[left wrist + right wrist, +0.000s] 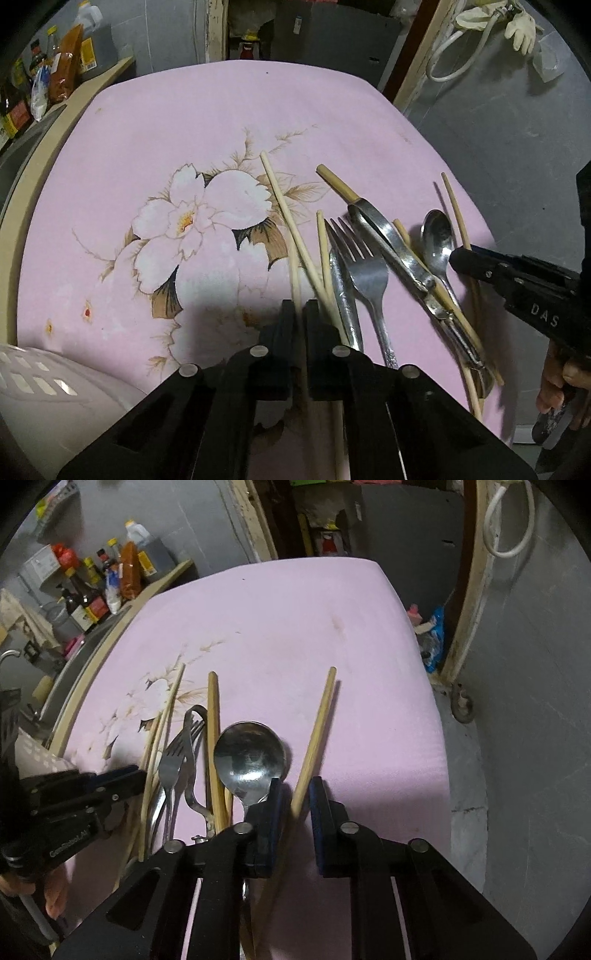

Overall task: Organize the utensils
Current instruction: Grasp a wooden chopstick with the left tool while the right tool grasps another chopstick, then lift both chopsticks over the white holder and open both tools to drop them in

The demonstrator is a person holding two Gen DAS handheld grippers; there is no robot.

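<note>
- While our left gripper hangs low over the pink flowered cloth, its jaws stand almost shut around a pale chopstick; we cannot tell whether they pinch it.
- Our right gripper is parted, and a tan chopstick runs between its fingers without a firm clamp.
- Just left of that chopstick lies the spoon, bowl up.
- We see the fork, a knife and metal tongs piled together with more chopsticks.
- A white slotted basket sits at the near left.
</note>
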